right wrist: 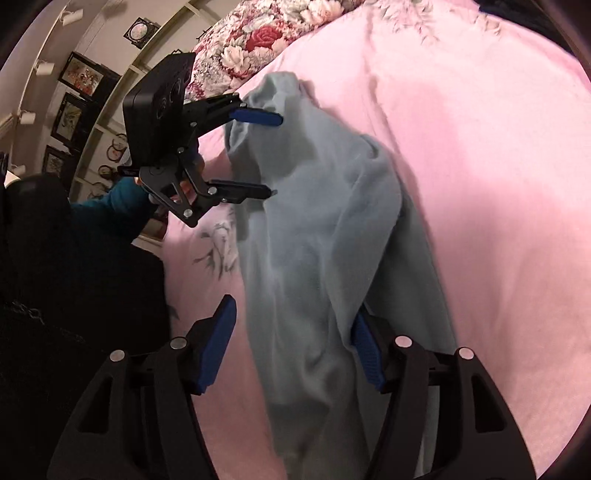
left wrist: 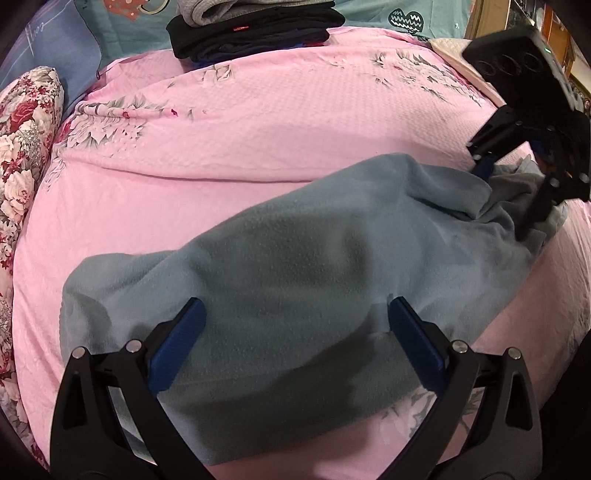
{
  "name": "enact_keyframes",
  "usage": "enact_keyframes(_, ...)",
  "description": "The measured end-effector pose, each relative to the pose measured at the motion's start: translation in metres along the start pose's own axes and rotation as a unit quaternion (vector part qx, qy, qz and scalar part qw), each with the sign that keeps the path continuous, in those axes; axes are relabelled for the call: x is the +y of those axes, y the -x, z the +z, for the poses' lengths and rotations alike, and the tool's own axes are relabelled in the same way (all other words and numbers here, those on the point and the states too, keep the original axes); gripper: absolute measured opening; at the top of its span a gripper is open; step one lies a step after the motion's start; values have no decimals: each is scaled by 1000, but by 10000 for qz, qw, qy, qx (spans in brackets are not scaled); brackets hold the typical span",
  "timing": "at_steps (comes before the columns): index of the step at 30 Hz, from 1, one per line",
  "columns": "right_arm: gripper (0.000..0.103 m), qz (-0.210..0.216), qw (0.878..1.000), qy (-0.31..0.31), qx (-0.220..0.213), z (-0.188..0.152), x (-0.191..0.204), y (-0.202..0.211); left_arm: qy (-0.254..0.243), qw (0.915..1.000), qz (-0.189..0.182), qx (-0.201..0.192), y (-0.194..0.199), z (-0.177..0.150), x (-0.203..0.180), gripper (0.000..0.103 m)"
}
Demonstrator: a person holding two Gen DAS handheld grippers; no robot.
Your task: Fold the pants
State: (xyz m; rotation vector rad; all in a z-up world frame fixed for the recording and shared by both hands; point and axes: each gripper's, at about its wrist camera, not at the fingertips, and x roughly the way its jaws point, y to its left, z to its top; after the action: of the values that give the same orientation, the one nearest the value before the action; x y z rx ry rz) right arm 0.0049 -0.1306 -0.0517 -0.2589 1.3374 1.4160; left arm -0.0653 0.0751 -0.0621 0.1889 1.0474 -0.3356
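Grey-blue fleece pants (left wrist: 314,266) lie rumpled in a long band across the pink floral bedspread (left wrist: 258,122). My left gripper (left wrist: 297,308) hovers open over one end, its blue pads wide apart and the cloth below them. In the right wrist view the pants (right wrist: 314,206) run away from the camera and the left gripper (right wrist: 275,157) stands open at their far end. My right gripper (right wrist: 295,312) is open at the near end. A raised fold of cloth sits between its fingers, lying against the right pad, while the left pad is clear of it. From the left, the right gripper (left wrist: 509,195) straddles bunched cloth.
A stack of folded dark and grey clothes (left wrist: 255,33) sits at the far side of the bed. A floral pillow (left wrist: 26,147) lies along the left edge. A person's teal sleeve (right wrist: 118,206) holds the left gripper near the bed's edge, with framed pictures (right wrist: 81,77) on the wall behind.
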Motion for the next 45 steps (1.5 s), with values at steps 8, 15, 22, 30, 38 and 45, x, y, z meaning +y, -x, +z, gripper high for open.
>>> enact_keyframes(8,67,502,9948,-636,-624,48,-38,-19,6,10000,37,-37,5,-6,5,101)
enact_keyframes(15,74,818,9935,-596,-514,65,-36,-34,25,9999,30,-133,4,-10,8,101)
enact_keyframes(22,74,1121,9370,-2046,-2599,60,-85,19,229,9993,-82,-299,17,-12,21,101)
enact_keyframes(30,73,-1035,9789,-807,-1565,71,-53,17,1120,9882,422,-956,53,-8,89,101)
enact_keyframes(38,41,-700,9919,-545,-905,89,-55,-22,2550,9641,51,-744,39,-20,170,101)
enact_keyframes(45,8,-1518,9859,17,-709,88,-18,-25,2098,9768,-237,-352,-1,0,148,101)
